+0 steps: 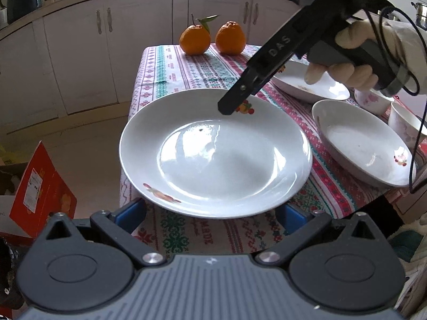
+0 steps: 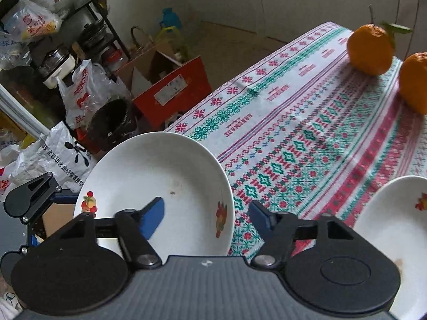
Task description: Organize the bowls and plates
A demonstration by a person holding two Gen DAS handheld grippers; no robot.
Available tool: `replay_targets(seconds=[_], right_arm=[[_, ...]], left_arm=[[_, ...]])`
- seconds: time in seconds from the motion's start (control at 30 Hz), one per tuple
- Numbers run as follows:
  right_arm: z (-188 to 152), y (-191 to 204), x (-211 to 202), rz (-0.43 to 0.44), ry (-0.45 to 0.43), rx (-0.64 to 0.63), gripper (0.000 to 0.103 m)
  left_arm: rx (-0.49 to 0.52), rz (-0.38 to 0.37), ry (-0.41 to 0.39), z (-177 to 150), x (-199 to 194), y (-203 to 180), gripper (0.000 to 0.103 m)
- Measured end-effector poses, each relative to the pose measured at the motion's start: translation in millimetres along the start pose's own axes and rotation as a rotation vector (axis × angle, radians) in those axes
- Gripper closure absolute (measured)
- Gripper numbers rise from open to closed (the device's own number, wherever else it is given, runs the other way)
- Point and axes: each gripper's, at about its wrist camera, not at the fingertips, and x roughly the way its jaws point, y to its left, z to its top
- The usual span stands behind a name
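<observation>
Step in hand: you are setting up a grasp on the large plate (image 1: 213, 154), the first piece to be gathered, by my reading.
Plate position: it is sitting at the near corner of the tabletop (image 1: 186, 72), its rim overhanging the side edge above the floor clutter.
Right tool (image 2: 205, 210): you are holding it unclenched astride the plate's far rim, one blue finger (image 2: 154, 218) over the well and the other outside over the cloth; neither pad is pressing yet.
Left tool (image 1: 212, 209): its fingers are standing wide apart at the plate's near rim, which is hiding their tips; I cannot tell whether they are gripping or only waiting.
Right hand (image 1: 355, 53): gloved, it is wrapping the tool's handle.
Next move, judged: you are needing to pinch the thin rim squarely, then lift level; the glaze is looking slippery, so a shallow bite may be slipping.
Plate make: glossy white ceramic, round, shallow well, broad sloping rim, small fruit decals.
Other dishes: a matching deep plate (image 1: 360, 144) is lying just beside it towards the opposite side edge, and another (image 1: 307, 80) is lying farther back.
Small bowls: two floral ones (image 1: 373, 98) (image 1: 405, 125) are crowding that side edge.
Oranges: two dimpled ones (image 1: 194, 40) (image 1: 230, 38) are standing at the far edge.
Cloth: woven-look, patterned in red and green, matte.
</observation>
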Motion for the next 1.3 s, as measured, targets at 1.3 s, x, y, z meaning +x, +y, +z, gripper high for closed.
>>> replay_targets(seconds=[1.3], right_arm=[[16.4, -31.1, 1.8, 0.173, -0.033, 0.046, 0.046]], left_arm=[[0.108, -0.052, 0.012, 27.0, 14.6, 6.4, 0.002]])
